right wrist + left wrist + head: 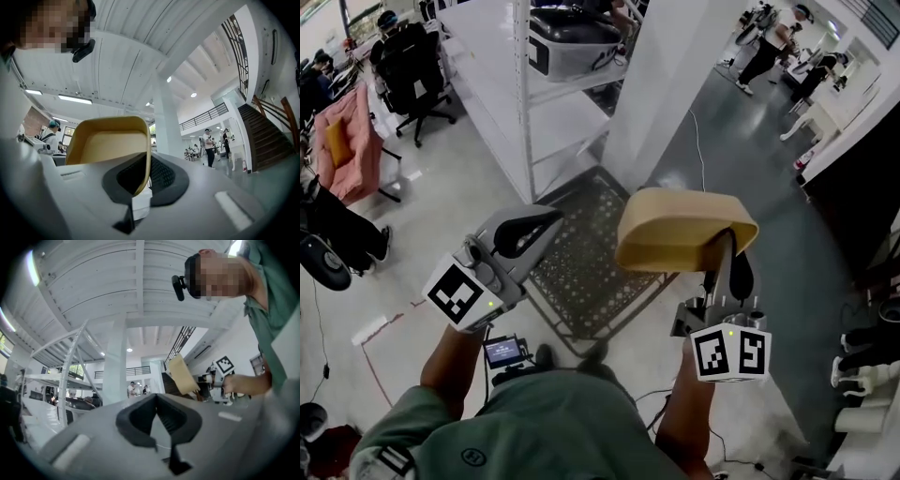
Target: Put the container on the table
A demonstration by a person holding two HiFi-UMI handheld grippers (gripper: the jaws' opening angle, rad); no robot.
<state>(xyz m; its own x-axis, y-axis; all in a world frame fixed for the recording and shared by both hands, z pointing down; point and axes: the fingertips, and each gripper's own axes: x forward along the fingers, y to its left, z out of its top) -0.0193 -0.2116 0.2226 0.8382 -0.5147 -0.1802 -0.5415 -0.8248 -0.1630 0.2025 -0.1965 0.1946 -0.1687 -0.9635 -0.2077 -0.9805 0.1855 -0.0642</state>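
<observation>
Right gripper (729,251) first: its jaws are clamped tight on one wall of the container (680,230), pinching that thin side between the dark ribbed pads. The container sticks out past the jaw tips, tipped on its side in mid-air, its hollow facing back along the gripper toward the person. It's a mustard-tan tub, smooth and plastic-looking, rectangular with rounded corners and a rolled rim. Over on the other side, the left gripper (156,397) has its black pads brought together at the tips with nothing between them, and it sits well apart from the container. Each gripper has a grey moulded body and carries a white cube (731,353) printed with bold black square marker patterns, with no letters that can be read on them. The person's green shirt (516,431) shows a small round emblem, too small to read. Below the grippers lies a dark metal mesh mat (591,272) on the pale glossy floor (441,206). Farther off stands a white steel shelving rack (525,103), beside it a broad white pillar (666,84), and a black office chair (412,66) at the far left.
</observation>
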